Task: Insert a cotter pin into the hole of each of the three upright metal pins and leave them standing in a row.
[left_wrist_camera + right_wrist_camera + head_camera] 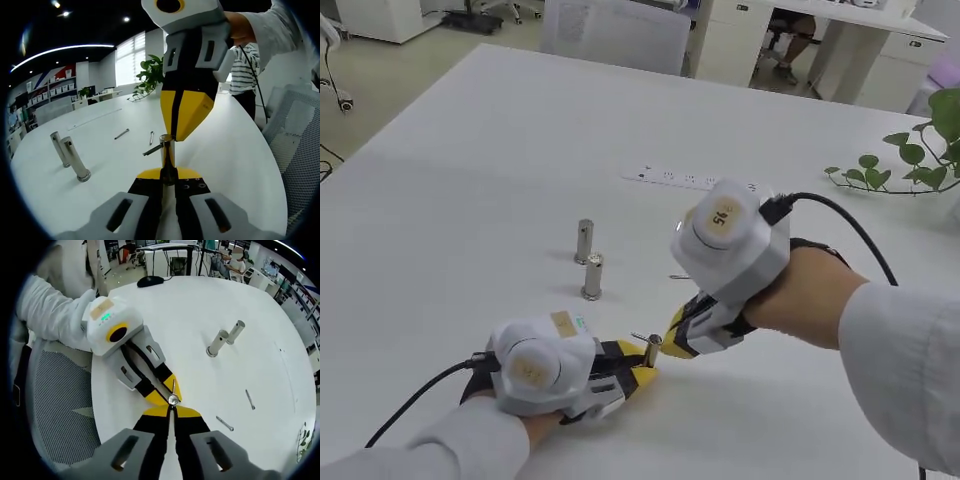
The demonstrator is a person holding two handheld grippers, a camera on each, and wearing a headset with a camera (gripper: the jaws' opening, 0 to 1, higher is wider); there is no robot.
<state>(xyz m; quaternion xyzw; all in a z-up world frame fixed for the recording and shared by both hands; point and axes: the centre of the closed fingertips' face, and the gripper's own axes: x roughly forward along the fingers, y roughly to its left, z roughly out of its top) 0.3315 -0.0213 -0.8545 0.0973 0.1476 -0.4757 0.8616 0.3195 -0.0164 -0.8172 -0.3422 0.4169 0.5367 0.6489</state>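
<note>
Head view: left gripper [640, 366] clenched on near metal pin [651, 349], far pin [584, 241] and middle pin [593, 276] standing bare; left gripper view: cotter pin [152, 149] pokes through held pin's hole; right gripper view: right gripper [173, 409] seemingly pinching that cotter, so first of three underway, two left.

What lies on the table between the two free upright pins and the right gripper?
Two loose cotter pins lie there; the left gripper view shows them.

Silver far pin [584, 241] and middle pin [592, 276] standing upright close together, near pin [652, 350] upright too, a cotter pin [151, 149] seemingly through its top hole, two loose cotters [121, 133] lying flat nearby.
</note>
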